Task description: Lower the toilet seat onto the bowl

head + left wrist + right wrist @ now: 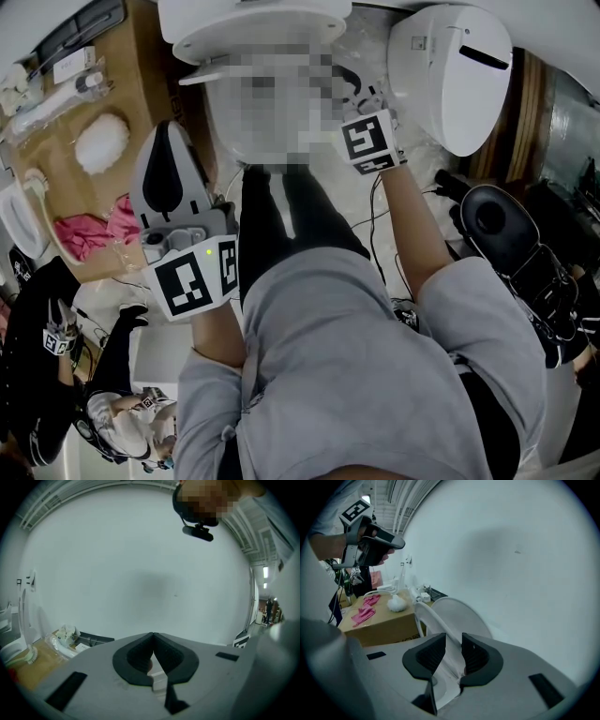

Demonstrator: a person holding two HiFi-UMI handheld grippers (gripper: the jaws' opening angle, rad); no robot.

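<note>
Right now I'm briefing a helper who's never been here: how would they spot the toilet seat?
In the right gripper view, find the cardboard box topped with pink cloths; just right of it two white ovals stand upright. The toilet seat is the nearer one, a thin open ring, unlike the solid lid behind it.

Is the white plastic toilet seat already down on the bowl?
No, the white plastic toilet seat stands raised near the round white lid.

The person wears a grey short-sleeved shirt [375, 375] and black trousers [291, 216]. The left gripper [153, 644] and right gripper [453, 651] are grey with black ribbed pads [429, 656], each bearing a black-and-white marker cube [192, 278].
</note>
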